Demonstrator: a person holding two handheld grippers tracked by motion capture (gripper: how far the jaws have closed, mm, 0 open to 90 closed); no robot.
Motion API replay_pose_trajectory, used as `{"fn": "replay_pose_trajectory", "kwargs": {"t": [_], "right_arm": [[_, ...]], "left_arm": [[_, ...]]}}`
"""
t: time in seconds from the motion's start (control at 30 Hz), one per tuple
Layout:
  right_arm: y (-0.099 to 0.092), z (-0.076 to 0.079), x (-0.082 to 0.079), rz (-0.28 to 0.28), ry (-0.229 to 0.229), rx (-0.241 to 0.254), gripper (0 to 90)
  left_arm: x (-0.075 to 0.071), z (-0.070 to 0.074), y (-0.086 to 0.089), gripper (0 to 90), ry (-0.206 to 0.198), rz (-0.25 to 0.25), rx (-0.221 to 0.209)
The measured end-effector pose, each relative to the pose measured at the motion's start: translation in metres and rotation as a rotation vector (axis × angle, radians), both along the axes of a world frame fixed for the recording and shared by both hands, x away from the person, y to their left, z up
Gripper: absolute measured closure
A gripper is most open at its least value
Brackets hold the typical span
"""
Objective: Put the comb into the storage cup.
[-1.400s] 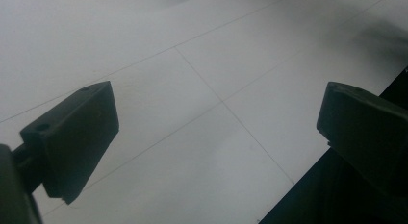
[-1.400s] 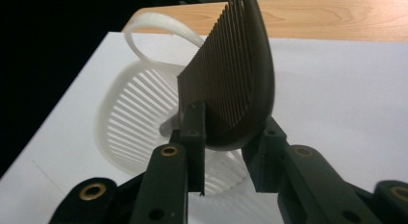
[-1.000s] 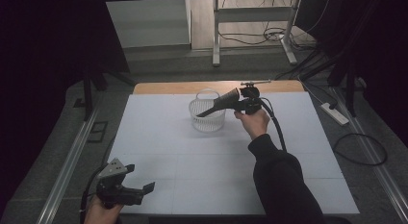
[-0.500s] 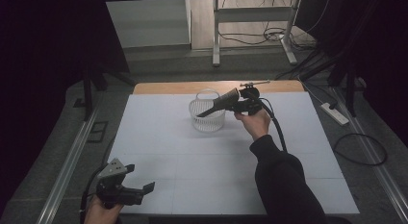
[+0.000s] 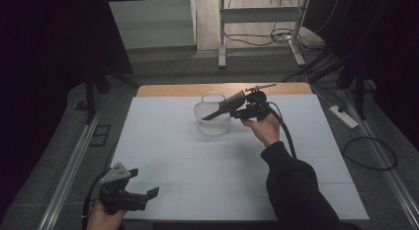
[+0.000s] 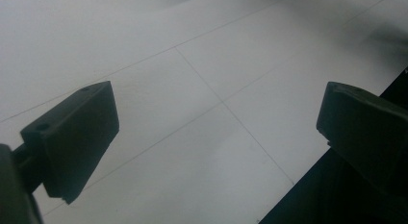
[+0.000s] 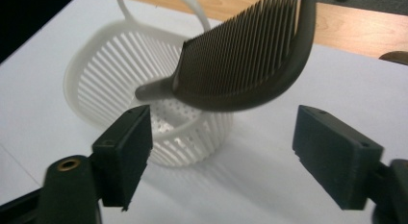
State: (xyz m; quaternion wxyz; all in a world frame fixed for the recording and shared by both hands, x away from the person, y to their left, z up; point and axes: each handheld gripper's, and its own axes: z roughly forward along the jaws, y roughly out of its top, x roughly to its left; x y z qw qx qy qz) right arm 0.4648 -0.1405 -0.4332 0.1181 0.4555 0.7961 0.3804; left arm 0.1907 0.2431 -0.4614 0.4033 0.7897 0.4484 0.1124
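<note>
A white slatted basket (image 5: 213, 124) (image 7: 110, 70) with a hoop handle stands at the far middle of the white table. A dark comb (image 5: 225, 105) (image 7: 245, 65) slants over its rim, pointed handle toward the basket, and looks blurred in the right gripper view. My right gripper (image 5: 238, 111) (image 7: 223, 152) hovers just right of the basket. Its jaws have just been opening, and the comb sits above and beyond the pads, clear of them. My left gripper (image 5: 143, 194) (image 6: 216, 123) rests open at the near left corner with nothing between its fingers.
A white mat (image 5: 197, 161) covers the table, with a bare wooden strip (image 5: 173, 90) along the far edge. On the floor to the right lie a power strip (image 5: 344, 116) and cables. A metal frame (image 5: 222, 37) stands beyond the table.
Hardly anything differs in the high view. The comb still slants over the basket by the right gripper, and the left gripper has stayed put.
</note>
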Motion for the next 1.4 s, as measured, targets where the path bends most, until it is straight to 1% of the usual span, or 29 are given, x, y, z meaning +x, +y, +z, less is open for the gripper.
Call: {"fn": "replay_pose_trajectory", "kwargs": {"t": [0.07,0.1,0.23,0.33,0.4,0.53,0.57,0.67,0.8,0.87,0.97,1.17,1.4], "right_arm": [[0.0,-0.001,-0.002,0.009,0.002,-0.021,16.3],[0.0,-0.002,-0.003,0.012,0.001,-0.027,15.9],[-0.002,-0.005,-0.007,0.033,0.002,-0.014,14.7],[-0.003,-0.006,-0.009,0.046,0.002,-0.005,10.6],[-0.004,-0.007,-0.011,0.049,-0.002,-0.006,9.3],[-0.006,-0.008,-0.013,0.055,0.007,-0.007,6.3],[-0.006,-0.009,-0.014,0.065,0.006,-0.008,5.5],[-0.007,-0.01,-0.016,0.076,0.007,-0.017,4.4],[-0.009,-0.01,-0.019,0.092,0.008,-0.011,3.4],[-0.008,-0.01,-0.021,0.102,0.008,-0.015,2.3],[-0.008,-0.01,-0.023,0.119,-0.003,-0.019,1.8],[-0.008,-0.009,-0.028,0.141,-0.007,-0.02,1.4],[-0.011,-0.007,-0.033,0.15,-0.018,-0.032,0.3]], "left_arm": [[0.0,0.0,0.0,1.9,0.0,0.0,0.0],[0.0,0.0,0.0,1.9,0.0,0.0,0.0],[0.0,0.0,0.0,1.9,0.0,0.0,0.0],[0.0,0.0,0.0,1.8,0.001,0.001,-0.002],[0.0,0.0,0.0,1.9,0.001,0.002,-0.003],[0.0,0.0,0.0,1.8,0.0,0.002,-0.004],[0.0,0.0,0.0,1.8,0.0,0.002,-0.004],[0.0,0.0,0.0,1.8,0.0,0.001,-0.003],[0.0,0.0,0.0,1.8,-0.001,0.001,-0.003],[0.0,0.0,0.0,1.7,-0.001,0.0,-0.003],[0.0,0.0,0.0,1.7,-0.002,0.0,-0.003],[0.0,0.0,0.0,1.7,-0.003,-0.001,-0.004],[0.0,0.0,0.0,1.7,-0.003,-0.001,-0.005]]}}
